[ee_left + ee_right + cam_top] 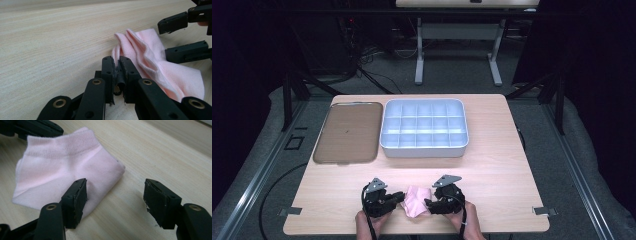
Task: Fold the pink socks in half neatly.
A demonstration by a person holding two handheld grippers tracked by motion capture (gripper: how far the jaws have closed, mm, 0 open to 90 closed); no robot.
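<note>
Pink sock (pixel 415 202) lies on the counter (pixel 492 175) near its front edge, btwn both claws. Left claw (pixel 117 65) is clamped on the sock's edge, prob. to pin it. Right claw (pixel 115 200) gapes wide, one jaw over the sock, ready to bite. Grey divided bin (pixel 424 128) and brown tray (pixel 347 132) sit further back, w/ nothing inside.

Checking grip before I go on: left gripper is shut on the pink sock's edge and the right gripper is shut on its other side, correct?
Not quite. The left gripper is shut on the pink sock, but the right gripper is open: the right gripper view shows its jaws wide apart, one over the sock's edge, the other over bare table.
</note>
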